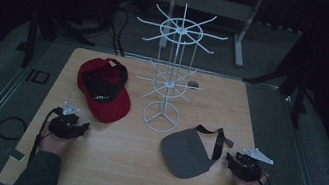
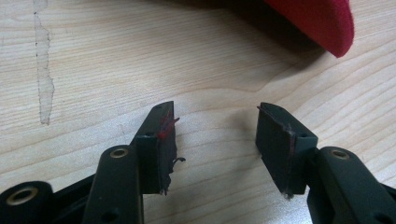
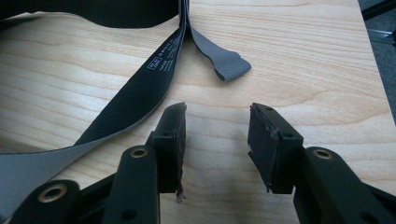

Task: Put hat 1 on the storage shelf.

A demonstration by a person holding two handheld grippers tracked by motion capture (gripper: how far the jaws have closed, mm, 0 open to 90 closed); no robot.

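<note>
1. The table [image 1: 103,173] in front of you carries everything: a rack, two pieces of headwear and both your grippers, all lying well apart.
2. The white wire rack [image 1: 170,73] stands upright at the middle rear. Every hook on both tiers is bare, so nothing has been hung, if hanging is the job, as the layout suggests.
3. The red cap [image 1: 104,90] lies left of the rack, opening up, its brim pointing toward you. In the left gripper view only the brim tip [image 2: 327,23] shows, ahead of the jaws and not touching them.
4. The grey visor [image 1: 188,152] lies right of the rack's base, brim toward you, with its strap [image 3: 140,88] trailing off toward your right hand. In the right gripper view that strap runs just past the left jaw; its loose grey end [image 3: 229,65] lies ahead.
5. Your left gripper [image 2: 215,140] rests low over the wood, jaws wide, nothing between them.
6. Your right gripper [image 3: 215,140] is likewise parted and empty, close beside the strap.
7. Judged from this, you are at the start: both pickups and both hangings remain, and the visor strap looks the nearest grab.
</note>
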